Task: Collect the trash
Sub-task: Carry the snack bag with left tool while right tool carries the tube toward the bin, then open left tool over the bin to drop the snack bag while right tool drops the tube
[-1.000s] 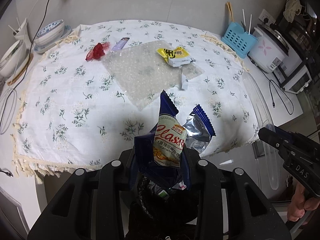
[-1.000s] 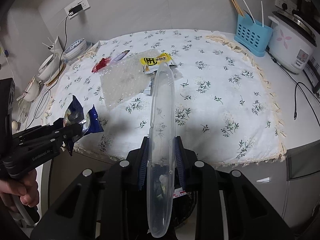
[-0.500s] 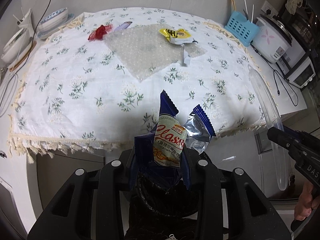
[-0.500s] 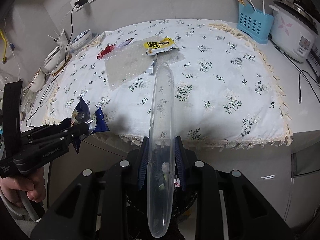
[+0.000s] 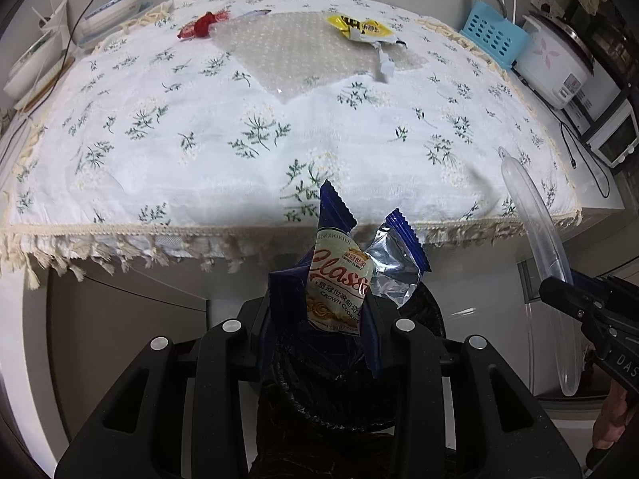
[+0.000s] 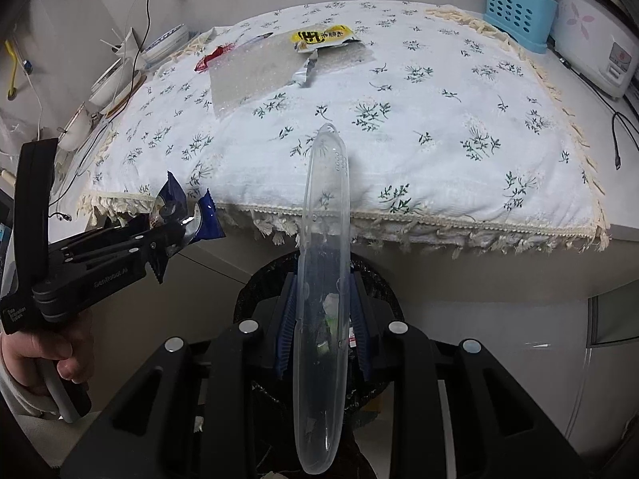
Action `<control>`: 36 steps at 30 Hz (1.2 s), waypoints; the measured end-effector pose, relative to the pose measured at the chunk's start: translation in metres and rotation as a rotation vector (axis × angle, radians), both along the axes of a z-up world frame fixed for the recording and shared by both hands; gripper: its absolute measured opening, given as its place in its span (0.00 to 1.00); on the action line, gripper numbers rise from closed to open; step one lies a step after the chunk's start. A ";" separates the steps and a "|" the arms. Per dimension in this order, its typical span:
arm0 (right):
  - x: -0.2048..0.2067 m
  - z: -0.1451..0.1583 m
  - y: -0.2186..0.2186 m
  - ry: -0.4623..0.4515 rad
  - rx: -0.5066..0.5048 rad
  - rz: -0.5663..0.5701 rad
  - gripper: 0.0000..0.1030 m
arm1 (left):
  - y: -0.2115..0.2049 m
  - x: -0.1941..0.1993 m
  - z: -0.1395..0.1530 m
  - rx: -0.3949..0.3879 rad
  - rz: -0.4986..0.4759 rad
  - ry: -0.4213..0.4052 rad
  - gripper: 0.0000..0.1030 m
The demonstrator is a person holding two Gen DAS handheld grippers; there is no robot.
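left gripper (image 5: 319, 319) clenched on a blue cookie wrapper (image 5: 339, 283), held above the black-lined bin (image 5: 431, 315) in front of the table (image 5: 199, 151). right gripper (image 6: 321, 331) clamped on a clear plastic case (image 6: 323, 263), also over the bin. on the tablecloth lie a yellow packet (image 5: 359, 28), bubble wrap (image 5: 303, 52) and a red wrapper (image 5: 199, 28). a blue basket (image 6: 519, 12) and a rice cooker (image 6: 595, 40) stand at the far right.

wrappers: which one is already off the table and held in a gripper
The blue cookie wrapper, pinched in the left gripper over the bin; the yellow wrapper and red wrapper lie on the tablecloth.
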State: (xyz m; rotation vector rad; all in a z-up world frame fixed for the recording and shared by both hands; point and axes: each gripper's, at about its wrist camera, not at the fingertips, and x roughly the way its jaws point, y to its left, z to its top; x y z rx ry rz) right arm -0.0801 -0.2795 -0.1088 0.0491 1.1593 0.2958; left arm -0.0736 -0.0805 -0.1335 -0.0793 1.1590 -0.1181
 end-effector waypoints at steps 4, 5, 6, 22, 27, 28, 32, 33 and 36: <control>-0.003 -0.015 -0.003 0.005 -0.009 -0.007 0.24 | -0.006 -0.001 -0.014 0.018 -0.006 0.013 0.33; -0.004 -0.019 -0.003 0.008 -0.013 -0.006 0.24 | -0.008 -0.001 -0.019 0.023 -0.011 0.018 0.33; -0.004 -0.023 -0.003 0.012 -0.016 -0.006 0.24 | -0.009 -0.001 -0.024 0.026 -0.012 0.024 0.33; -0.019 -0.056 -0.021 0.071 -0.033 -0.035 0.24 | -0.043 -0.002 -0.072 0.062 -0.079 0.061 0.33; -0.031 -0.059 -0.030 0.085 -0.031 -0.059 0.24 | -0.058 -0.006 -0.083 0.052 -0.112 0.069 0.33; -0.032 -0.060 -0.032 0.091 -0.032 -0.064 0.24 | -0.061 -0.007 -0.085 0.053 -0.122 0.070 0.33; -0.038 -0.065 -0.038 0.113 -0.040 -0.087 0.24 | -0.075 -0.010 -0.096 0.060 -0.156 0.077 0.33; -0.038 -0.066 -0.039 0.118 -0.042 -0.091 0.24 | -0.078 -0.010 -0.099 0.061 -0.163 0.080 0.33; -0.041 -0.071 -0.041 0.132 -0.047 -0.100 0.24 | -0.085 -0.011 -0.105 0.055 -0.182 0.075 0.34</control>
